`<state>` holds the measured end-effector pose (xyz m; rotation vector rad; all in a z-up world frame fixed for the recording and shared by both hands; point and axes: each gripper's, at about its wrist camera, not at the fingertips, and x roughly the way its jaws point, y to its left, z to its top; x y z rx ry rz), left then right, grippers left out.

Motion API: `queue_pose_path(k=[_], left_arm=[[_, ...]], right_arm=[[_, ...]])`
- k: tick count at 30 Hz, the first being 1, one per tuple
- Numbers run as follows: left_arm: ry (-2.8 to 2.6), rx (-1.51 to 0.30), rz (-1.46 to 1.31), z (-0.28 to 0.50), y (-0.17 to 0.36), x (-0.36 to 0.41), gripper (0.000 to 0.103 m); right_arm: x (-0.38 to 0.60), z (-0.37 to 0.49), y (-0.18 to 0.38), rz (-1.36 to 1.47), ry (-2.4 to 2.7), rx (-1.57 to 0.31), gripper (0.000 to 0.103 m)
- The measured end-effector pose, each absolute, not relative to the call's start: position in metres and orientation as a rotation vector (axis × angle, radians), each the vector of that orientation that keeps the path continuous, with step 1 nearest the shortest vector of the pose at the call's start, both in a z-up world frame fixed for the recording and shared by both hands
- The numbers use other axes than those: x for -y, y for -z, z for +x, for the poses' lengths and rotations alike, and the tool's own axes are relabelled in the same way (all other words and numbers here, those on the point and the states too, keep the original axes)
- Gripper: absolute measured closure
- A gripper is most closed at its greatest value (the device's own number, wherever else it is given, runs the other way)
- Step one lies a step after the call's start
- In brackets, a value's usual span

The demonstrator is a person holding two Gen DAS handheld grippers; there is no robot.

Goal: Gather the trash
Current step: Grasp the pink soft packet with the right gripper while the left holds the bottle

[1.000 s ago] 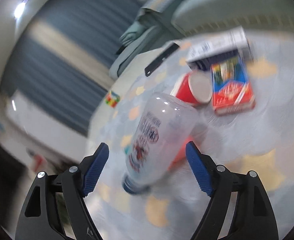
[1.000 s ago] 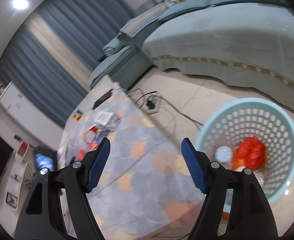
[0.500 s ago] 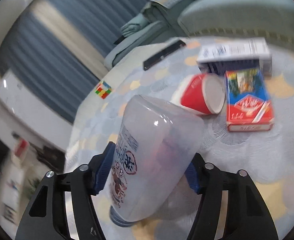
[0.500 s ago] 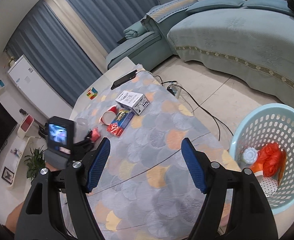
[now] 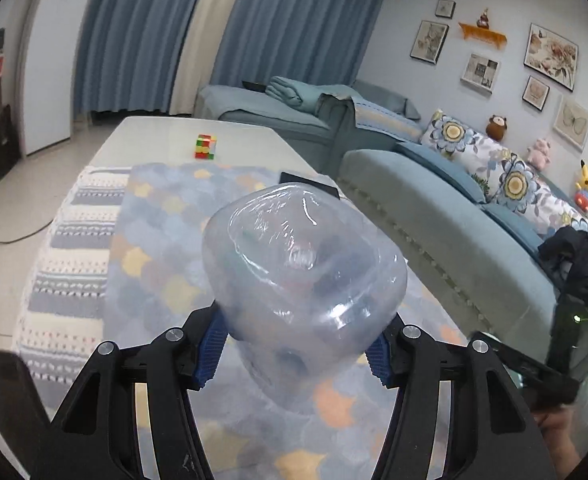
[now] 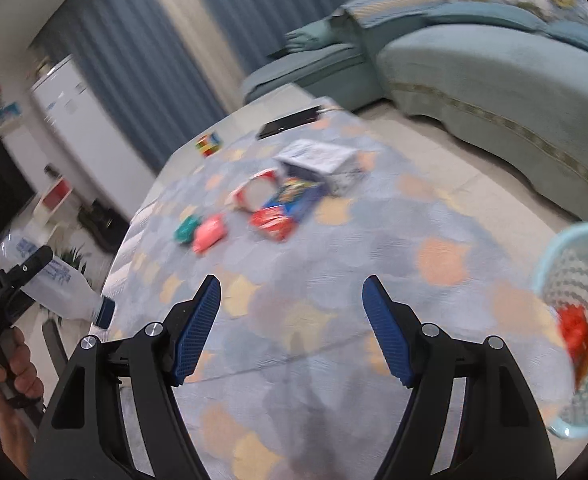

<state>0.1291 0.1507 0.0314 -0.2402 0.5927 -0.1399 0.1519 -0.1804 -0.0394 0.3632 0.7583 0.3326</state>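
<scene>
My left gripper (image 5: pixel 294 350) is shut on a clear plastic bottle (image 5: pixel 305 276), held above the table with its base toward the camera. The bottle also shows in the right wrist view (image 6: pixel 54 284), blue cap pointing down, at the table's left edge. My right gripper (image 6: pixel 292 328) is open and empty above the patterned tablecloth (image 6: pixel 333 280). Trash lies on the cloth: a red paper cup (image 6: pixel 256 194), a blue and red packet (image 6: pixel 290 208), a white box (image 6: pixel 317 158), a pink wrapper (image 6: pixel 210 234) and a green wrapper (image 6: pixel 186 230). A light blue basket (image 6: pixel 573 300) stands on the floor at right with red trash inside.
A Rubik's cube (image 5: pixel 206 146) and a black phone (image 6: pixel 288 122) lie at the table's far end. A teal sofa (image 5: pixel 453 216) runs along the right. Blue curtains (image 5: pixel 254 32) hang at the back. A TV stand is at far left.
My left gripper closed on the bottle, lifted it off the table and swung up and left. My right gripper swung from the basket toward the table.
</scene>
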Motion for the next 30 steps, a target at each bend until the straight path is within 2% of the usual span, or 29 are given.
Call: queue_pose_path(k=[11,17,21,26,28,29,30], left_arm=[[0.030,-0.578,-0.040,0.126,-0.020,-0.139,0.047],[0.012,-0.559,-0.070,0.126,-0.029,-0.147,0.047],[-0.009,-0.578,-0.110,0.131,-0.031,-0.156,0.047],[-0.011,-0.599,-0.139,0.138,-0.028,-0.164,0.047],[-0.014,-0.617,-0.141,0.142,-0.024,-0.165,0.047],[-0.018,-0.628,-0.144,0.144,-0.022,-0.167,0.047],[-0.020,-0.635,-0.149,0.145,-0.021,-0.168,0.047]], right_arm=[[0.073,0.223,0.062,0.171,-0.467,-0.841,0.033],[-0.001,0.272,0.072,-0.070,-0.478,-0.884,0.033],[-0.052,0.285,0.078,-0.310,-0.447,-0.832,0.033],[-0.073,0.314,0.101,-0.381,-0.342,-0.866,0.033],[-0.077,0.316,0.105,-0.404,-0.323,-0.835,0.035],[-0.077,0.317,0.105,-0.405,-0.328,-0.832,0.050],[-0.074,0.317,0.104,-0.377,-0.347,-0.840,0.054]])
